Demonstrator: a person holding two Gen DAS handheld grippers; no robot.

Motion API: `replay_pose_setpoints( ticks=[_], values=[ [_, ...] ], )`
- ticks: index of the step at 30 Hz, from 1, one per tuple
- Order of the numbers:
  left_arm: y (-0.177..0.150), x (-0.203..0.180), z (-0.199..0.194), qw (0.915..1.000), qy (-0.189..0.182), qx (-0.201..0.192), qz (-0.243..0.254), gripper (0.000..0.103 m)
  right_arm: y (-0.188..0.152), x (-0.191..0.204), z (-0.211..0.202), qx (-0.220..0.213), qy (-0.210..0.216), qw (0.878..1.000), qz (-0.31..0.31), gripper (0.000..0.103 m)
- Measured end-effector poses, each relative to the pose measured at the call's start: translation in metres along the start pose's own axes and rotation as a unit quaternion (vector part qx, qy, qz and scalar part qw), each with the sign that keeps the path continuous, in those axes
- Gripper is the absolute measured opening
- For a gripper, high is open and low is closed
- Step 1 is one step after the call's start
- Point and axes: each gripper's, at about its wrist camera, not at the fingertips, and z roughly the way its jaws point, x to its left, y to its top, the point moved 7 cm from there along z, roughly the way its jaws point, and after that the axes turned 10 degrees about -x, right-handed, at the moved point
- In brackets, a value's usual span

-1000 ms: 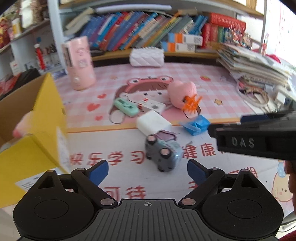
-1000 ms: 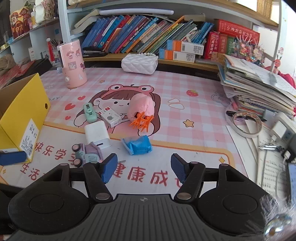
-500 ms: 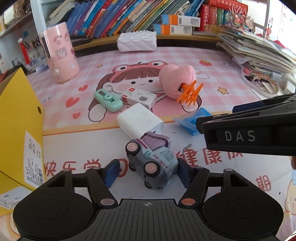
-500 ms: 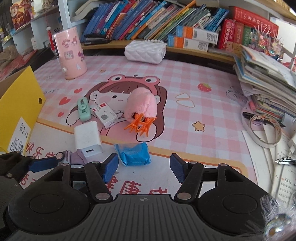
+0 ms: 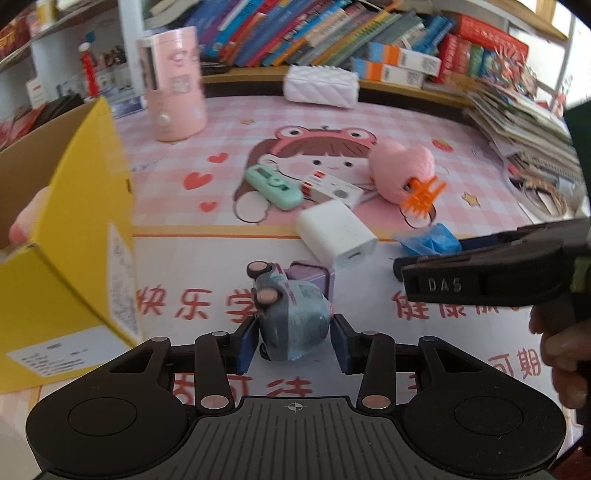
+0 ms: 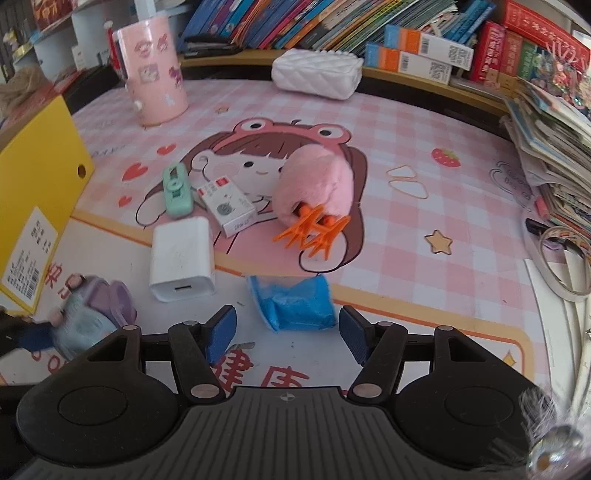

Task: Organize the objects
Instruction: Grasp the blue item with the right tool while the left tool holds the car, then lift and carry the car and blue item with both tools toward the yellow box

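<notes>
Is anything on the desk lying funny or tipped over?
Yes. The little toy car is not on its wheels: it lies on its side, wheels facing sideways, between the fingers of the left gripper, whose jaws have just been closing. The blue wrapper near the right gripper looks crumpled.

Far across the pink desk mat (image 6: 424, 122) runs a shelf of leaning books (image 6: 303, 22) — a white quilted pouch (image 6: 317, 73) before it, stacked magazines (image 6: 554, 122) piled far right.
</notes>
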Motion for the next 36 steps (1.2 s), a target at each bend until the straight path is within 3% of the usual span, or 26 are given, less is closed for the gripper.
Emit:
replay_pose_setpoints(
  ticks=[1, 3, 4, 15, 36],
  values=[
    [0.001, 0.002, -0.002, 1.0, 0.001, -0.004, -0.005, 0.04, 0.0, 0.002, 0.001, -0.004, -0.003, 1.0, -0.009, 0.056],
    [0.003, 0.004, -0.006, 0.9999, 0.002, -0.011, -0.011, 0.039, 0.0, 0.006, 0.0, -0.012, 0.002, 1.0, -0.02, 0.038],
    [0.004, 0.005, -0.008, 0.9998, 0.002, -0.013, -0.013, 0.039, 0.0, 0.008, 0.0, -0.014, 0.003, 1.0, -0.023, 0.036],
    [0.003, 0.006, -0.019, 0.9995, -0.005, -0.025, -0.018, 0.034, 0.003, 0.013, -0.028, -0.044, -0.003, 0.999, -0.009, 0.033],
    [-0.001, 0.006, -0.047, 0.9983, 0.0, -0.051, -0.029, 0.034, -0.016, 0.019, -0.062, -0.037, 0.007, 0.999, 0.006, 0.033]
  ],
)
